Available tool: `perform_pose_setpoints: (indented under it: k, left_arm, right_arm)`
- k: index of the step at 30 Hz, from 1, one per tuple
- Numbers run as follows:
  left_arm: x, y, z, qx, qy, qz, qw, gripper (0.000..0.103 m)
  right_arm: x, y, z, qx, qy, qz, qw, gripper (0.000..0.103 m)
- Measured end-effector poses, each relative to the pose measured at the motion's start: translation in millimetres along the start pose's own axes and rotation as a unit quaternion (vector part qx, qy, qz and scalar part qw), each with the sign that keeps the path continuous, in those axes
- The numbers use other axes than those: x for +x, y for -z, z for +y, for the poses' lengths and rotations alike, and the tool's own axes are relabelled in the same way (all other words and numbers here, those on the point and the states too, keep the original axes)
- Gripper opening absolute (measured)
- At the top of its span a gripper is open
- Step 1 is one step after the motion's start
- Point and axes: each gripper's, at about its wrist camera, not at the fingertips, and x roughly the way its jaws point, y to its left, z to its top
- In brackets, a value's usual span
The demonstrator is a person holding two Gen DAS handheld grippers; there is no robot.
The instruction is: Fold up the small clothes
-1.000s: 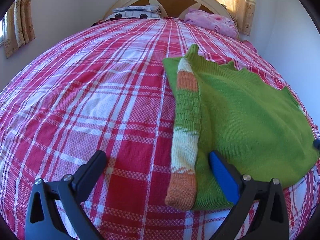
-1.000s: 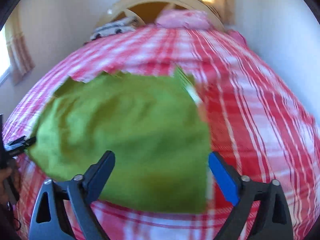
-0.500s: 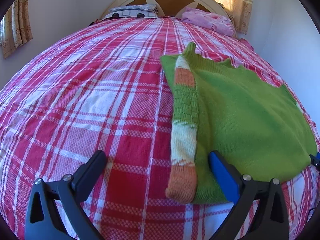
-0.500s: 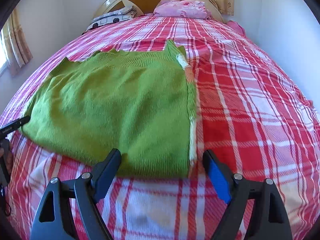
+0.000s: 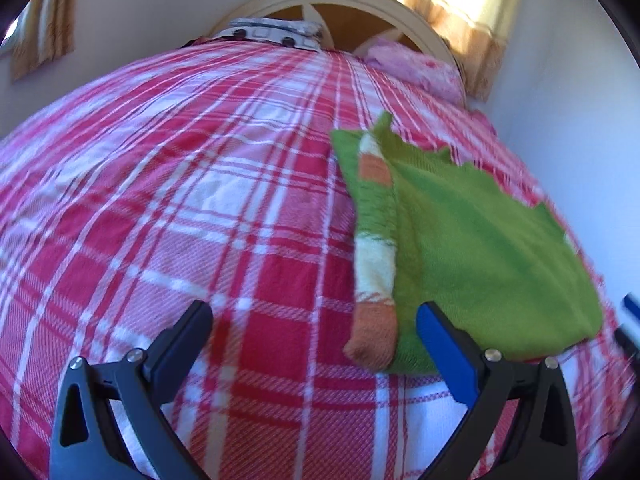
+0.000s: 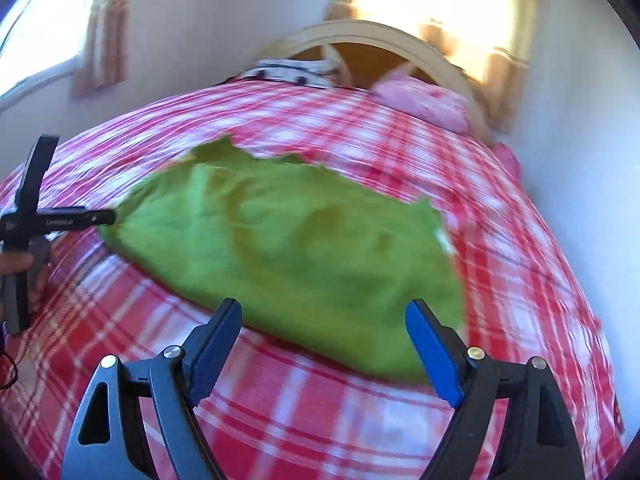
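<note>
Both grippers hung over the bed (image 5: 168, 216) with nothing in them: the left gripper (image 5: 314, 326) had its fingers spread wide above the plaid cover, and the right gripper (image 6: 324, 326) was spread just as wide. The green sweater (image 5: 480, 248) lay flat toward the right edge of the bed, nearer the foot than the headboard, its striped sleeve (image 5: 376, 248) folded in along its left side with the orange cuff nearest the foot edge. A pink pillow (image 5: 416, 68) sat up by the headboard, well apart from the work.

I judged the fold to be partly made, with the body not yet doubled over. The risk I saw was the sleeve (loose knit, resting only by its own weight) sliding off if the near hem were lifted unevenly. A grip on one layer alone would drag the top away from the one below and skew the edges. The right view was smeared, so a hurried pinch there might miss the hem altogether.
</note>
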Motion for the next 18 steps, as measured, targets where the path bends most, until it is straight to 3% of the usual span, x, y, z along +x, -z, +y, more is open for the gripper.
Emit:
perform_pose_setpoints:
  k: [6,11,18]
  left_arm:
    - [-13.1,3.7,30.0,-0.074,0.046,-0.029,0.9957,0.103]
    - [-12.7,2.2,29.3,-0.076,0.048,-0.033,0.9954,0.103]
    - [-11.6,-8.0,37.4,-0.091,0.065,-0.03,0.9932,0.103]
  right_arm:
    - [23.3,-7.5,70.0,-0.098,-0.03,-0.001,0.995,0.084]
    - [30.0,-14.3,115.0,-0.182,-0.021,-0.008,0.983,0.084]
    - [40.0,-24.7,161.7,-0.249,-0.026,-0.02,0.968,0.084]
